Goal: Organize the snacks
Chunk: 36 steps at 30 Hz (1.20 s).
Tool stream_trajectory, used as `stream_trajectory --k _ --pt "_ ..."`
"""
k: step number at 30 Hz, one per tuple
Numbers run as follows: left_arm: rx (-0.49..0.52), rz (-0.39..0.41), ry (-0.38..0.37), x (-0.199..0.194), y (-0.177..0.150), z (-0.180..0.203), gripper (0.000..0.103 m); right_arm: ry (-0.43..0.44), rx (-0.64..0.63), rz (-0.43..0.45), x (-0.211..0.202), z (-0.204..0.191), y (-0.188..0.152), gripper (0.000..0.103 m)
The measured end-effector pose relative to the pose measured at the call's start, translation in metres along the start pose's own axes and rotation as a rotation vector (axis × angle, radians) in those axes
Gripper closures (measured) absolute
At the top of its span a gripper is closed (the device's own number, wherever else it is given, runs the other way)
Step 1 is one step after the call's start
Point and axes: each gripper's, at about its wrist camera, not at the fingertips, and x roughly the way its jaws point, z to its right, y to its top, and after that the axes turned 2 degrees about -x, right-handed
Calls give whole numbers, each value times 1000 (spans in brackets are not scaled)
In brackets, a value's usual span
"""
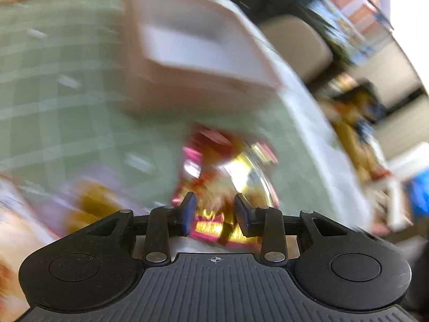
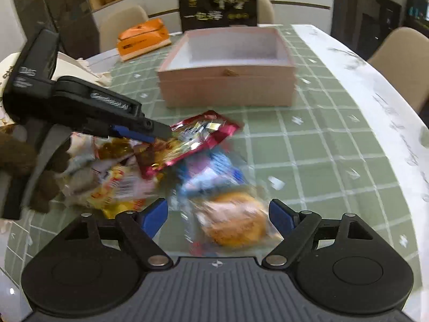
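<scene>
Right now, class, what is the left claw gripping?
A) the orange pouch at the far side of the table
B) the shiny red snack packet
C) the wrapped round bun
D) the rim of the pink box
B: in the right wrist view the left claw pinches one end of the shiny red snack packet, lifted clear of the snack pile.

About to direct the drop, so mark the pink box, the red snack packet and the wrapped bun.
pink box [image 2: 228, 91], right wrist view, front wall.
red snack packet [image 2: 203, 134], right wrist view, middle.
wrapped bun [image 2: 236, 222], right wrist view, bun's top.
</scene>
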Motion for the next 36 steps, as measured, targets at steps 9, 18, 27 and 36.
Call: stream_trajectory --k 9,18,27,36 --pt "246 87 222 -56 -30 43 66 -31 123 68 0 27 13 19" --pt "41 -89 213 -76 -91 18 66 -40 -11 -57 95 3 83 21" --pt "73 132 249 -34 -44 11 63 -147 186 -69 61 80 48 21" --pt "106 112 79 -58 -42 56 63 -209 103 -20 44 72 7 12"
